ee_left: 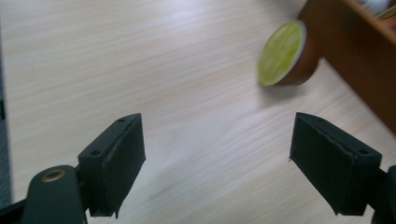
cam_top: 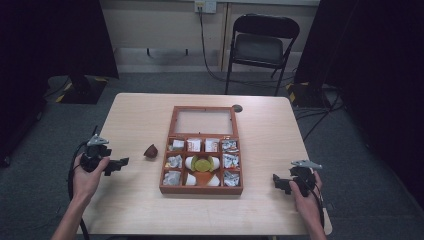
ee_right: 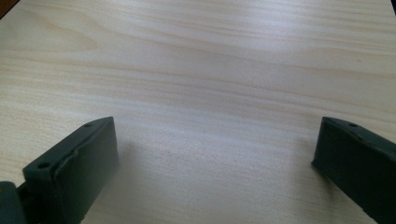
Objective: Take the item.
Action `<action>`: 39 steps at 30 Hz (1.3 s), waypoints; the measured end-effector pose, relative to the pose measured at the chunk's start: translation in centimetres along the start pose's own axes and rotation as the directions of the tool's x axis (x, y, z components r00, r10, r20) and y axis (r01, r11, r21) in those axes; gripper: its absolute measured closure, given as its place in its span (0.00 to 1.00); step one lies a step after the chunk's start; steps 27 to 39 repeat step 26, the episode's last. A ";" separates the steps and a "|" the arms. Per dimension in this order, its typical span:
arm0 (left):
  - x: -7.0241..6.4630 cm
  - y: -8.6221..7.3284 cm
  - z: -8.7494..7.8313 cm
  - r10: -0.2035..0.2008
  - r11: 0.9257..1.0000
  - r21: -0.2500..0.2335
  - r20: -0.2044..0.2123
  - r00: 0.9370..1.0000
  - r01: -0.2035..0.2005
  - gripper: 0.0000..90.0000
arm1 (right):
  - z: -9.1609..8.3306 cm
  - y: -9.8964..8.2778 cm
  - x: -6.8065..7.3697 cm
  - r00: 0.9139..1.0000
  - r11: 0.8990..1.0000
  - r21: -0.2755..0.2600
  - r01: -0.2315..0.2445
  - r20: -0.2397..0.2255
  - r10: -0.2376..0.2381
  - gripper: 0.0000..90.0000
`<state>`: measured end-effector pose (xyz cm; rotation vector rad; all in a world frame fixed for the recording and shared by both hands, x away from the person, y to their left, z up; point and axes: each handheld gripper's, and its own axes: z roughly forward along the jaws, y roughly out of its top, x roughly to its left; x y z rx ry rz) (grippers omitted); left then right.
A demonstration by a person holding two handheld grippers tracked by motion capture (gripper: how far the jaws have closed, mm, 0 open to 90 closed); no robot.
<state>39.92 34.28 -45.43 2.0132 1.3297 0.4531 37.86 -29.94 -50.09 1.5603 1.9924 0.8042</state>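
A brown coffee capsule [cam_top: 151,150] with a yellow-green lid [ee_left: 281,53] lies on its side on the table, just left of the wooden compartment box [cam_top: 167,167]. The box's glass lid [cam_top: 204,121] stands open. Its compartments hold wrapped sachets, white capsules and a green-lidded capsule [cam_top: 202,163] in the middle. My left gripper [cam_top: 119,162] is left of the brown capsule, apart from it, open with nothing between its fingers [ee_left: 114,161]. My right gripper [cam_top: 278,182] rests near the table's right front, open over bare wood [ee_right: 210,140].
A wooden table [cam_top: 135,115] carries everything. A small dark round thing [cam_top: 237,108] sits by the box's far right corner. Behind the table stands a black folding chair [cam_top: 260,47], with cables on the floor [cam_top: 320,115]. Dark curtains hang on both sides.
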 end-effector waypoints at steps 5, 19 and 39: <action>1.2 -1.0 -0.2 -0.020 1.000 -0.005 -0.026 0.999 0.020 0.20 | 0.0 0.0 0.0 1.000 1.000 0.000 0.000 0.000 0.000 0.00; 2.7 -4.1 2.1 -0.035 0.999 0.014 -0.102 0.994 0.037 0.17 | 0.0 0.0 0.0 1.000 1.000 0.000 0.000 0.000 0.000 0.00; 2.5 -4.6 2.6 -0.048 0.998 -0.046 -0.127 0.991 0.042 0.10 | 0.0 0.0 0.0 1.000 1.000 0.000 0.000 0.000 0.000 0.00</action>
